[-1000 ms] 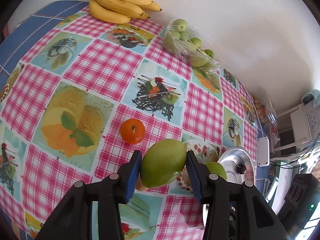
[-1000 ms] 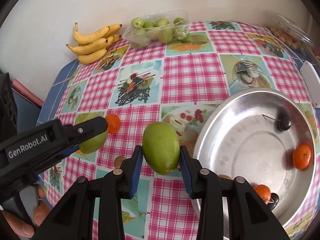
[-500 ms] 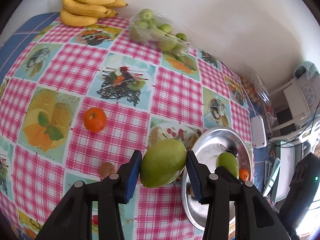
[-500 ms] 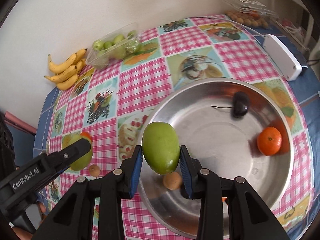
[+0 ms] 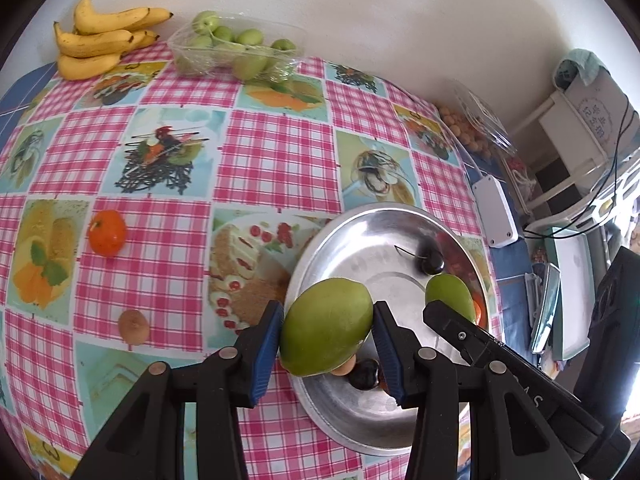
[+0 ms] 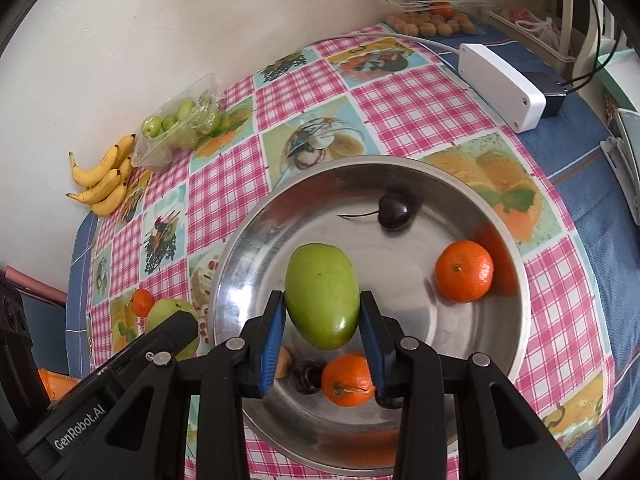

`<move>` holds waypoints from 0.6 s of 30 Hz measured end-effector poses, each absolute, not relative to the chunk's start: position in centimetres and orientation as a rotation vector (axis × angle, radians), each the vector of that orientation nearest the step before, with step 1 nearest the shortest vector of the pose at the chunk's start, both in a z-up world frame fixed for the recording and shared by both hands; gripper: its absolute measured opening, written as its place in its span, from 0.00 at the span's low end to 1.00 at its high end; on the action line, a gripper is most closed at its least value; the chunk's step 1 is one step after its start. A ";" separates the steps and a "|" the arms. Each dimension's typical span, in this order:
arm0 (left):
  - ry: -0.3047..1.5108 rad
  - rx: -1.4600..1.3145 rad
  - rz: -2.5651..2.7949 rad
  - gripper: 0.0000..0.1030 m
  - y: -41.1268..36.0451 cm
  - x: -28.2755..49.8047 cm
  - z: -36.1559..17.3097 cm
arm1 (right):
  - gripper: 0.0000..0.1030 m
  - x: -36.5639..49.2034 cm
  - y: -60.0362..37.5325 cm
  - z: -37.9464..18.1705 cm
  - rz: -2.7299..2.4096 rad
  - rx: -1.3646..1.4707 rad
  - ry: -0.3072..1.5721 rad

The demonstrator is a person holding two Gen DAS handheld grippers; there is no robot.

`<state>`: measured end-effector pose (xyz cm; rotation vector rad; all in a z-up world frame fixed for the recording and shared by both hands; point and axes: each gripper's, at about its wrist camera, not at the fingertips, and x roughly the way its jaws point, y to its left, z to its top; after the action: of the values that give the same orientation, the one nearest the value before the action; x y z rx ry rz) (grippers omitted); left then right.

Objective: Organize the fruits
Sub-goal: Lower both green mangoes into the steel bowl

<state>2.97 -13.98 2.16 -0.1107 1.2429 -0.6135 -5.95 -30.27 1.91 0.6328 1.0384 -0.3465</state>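
While each gripper [image 5: 328,344] [image 6: 322,336] clamps a green mango [image 5: 326,326] [image 6: 322,296] over the half-filled bowl [image 6: 516,280], a tangerine [image 5: 107,233] waits at nine o'clock.

Two green mangoes [image 5: 326,326] [image 6: 322,294] above steel bowl [image 6: 516,320]; tangerine [image 5: 107,233] on tablecloth.

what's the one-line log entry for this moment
left tongs: shut on mango | right tongs: shut on second mango | both over steel bowl
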 end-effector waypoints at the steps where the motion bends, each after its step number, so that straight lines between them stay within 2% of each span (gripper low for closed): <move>1: 1.243 -0.106 -0.617 0.47 -14.2 2.9 2.1 | 0.37 -6.1 -30.5 1.8 -0.351 0.639 1.039; 18: 1.279 -0.070 -0.633 0.47 -16.0 2.6 -0.4 | 0.37 -6.1 -31.1 -1.3 -0.373 0.669 1.122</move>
<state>2.59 -16.03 -0.35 -0.0698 1.2788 -0.6332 -6.11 -31.05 -1.26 0.6695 1.1216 -0.3732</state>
